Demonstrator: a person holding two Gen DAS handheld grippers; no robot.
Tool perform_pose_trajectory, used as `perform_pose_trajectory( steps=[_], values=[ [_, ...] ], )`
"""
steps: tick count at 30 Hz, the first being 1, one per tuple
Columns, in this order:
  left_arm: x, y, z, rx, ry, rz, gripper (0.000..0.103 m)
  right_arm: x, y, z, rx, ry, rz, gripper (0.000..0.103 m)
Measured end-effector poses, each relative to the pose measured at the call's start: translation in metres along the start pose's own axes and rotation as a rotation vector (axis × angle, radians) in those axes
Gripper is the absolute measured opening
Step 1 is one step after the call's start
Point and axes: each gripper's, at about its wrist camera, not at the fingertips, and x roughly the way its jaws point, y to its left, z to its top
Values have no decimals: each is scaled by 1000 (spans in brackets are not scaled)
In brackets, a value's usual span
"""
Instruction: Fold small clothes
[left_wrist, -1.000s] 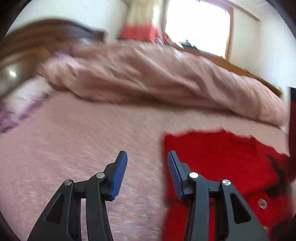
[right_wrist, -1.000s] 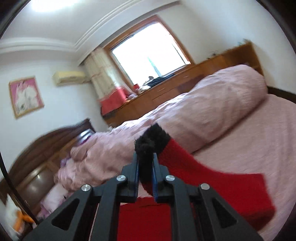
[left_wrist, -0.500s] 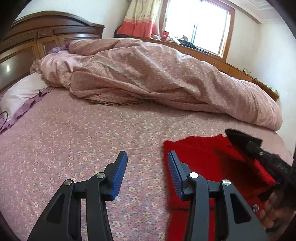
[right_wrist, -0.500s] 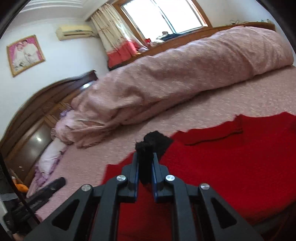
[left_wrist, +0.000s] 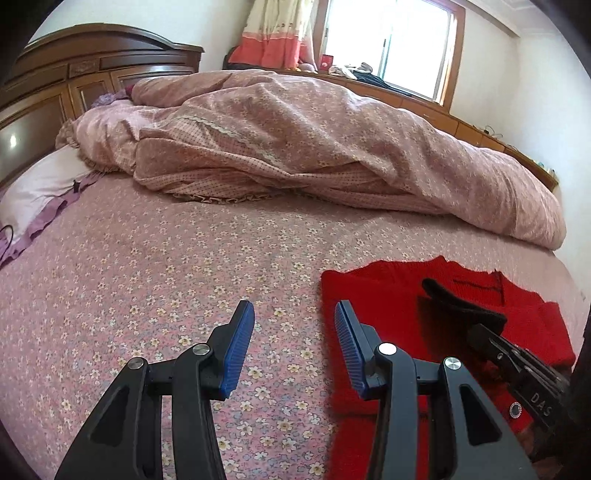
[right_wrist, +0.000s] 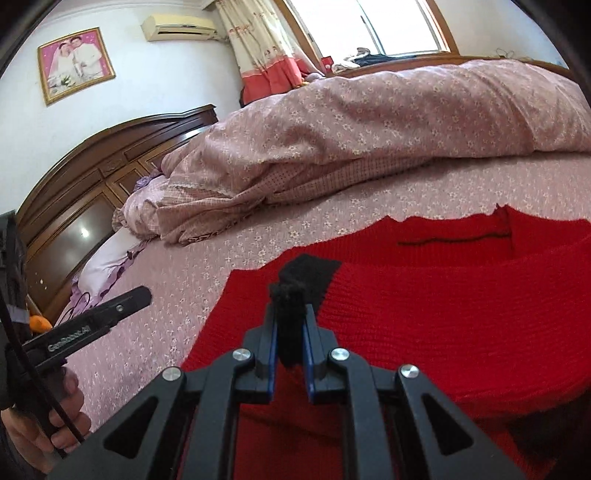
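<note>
Lowered onto the red sweater (right_wrist: 443, 314), right tool (right_wrist: 290, 332) pinches its black cuff (right_wrist: 306, 269).

My left wrist camera is looking low along its fingers, close over the pink flowered bedsheet (left_wrist: 155, 280), facing the bright window (left_wrist: 391, 40). My right one is tilting leftward, hovering nearer the red knitted sweater (right_wrist: 424, 314). Both are sharing the rumpled pink quilt (left_wrist: 332, 147).

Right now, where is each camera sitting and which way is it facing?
Left wrist: on the open left gripper, looking down across the floral bed toward the quilt; own fingers show.
Right wrist: on the right gripper, clamping the black cuff; a hand shows.
Shared: red sweater, quilt, headboard, each other's gripper.
</note>
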Motion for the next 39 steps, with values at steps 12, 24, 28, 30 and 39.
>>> perform_pose_trajectory(
  steps=[12,24,28,30,39],
  values=[
    [-2,-9,-1,43,-13,-2,40,3,9,-8,-95,76,-7,17],
    [-5,-16,1,31,-19,-34,40,-69,-52,4,83,72,136,40],
    [-5,-24,-3,56,-20,-46,40,-105,-103,2,4,89,-106,8],
    [-5,-28,-5,60,-19,-80,40,-120,-137,2,23,111,-217,8],
    [24,-69,-15,-20,181,-294,40,-159,-238,-14,187,91,-334,0]
  ],
)
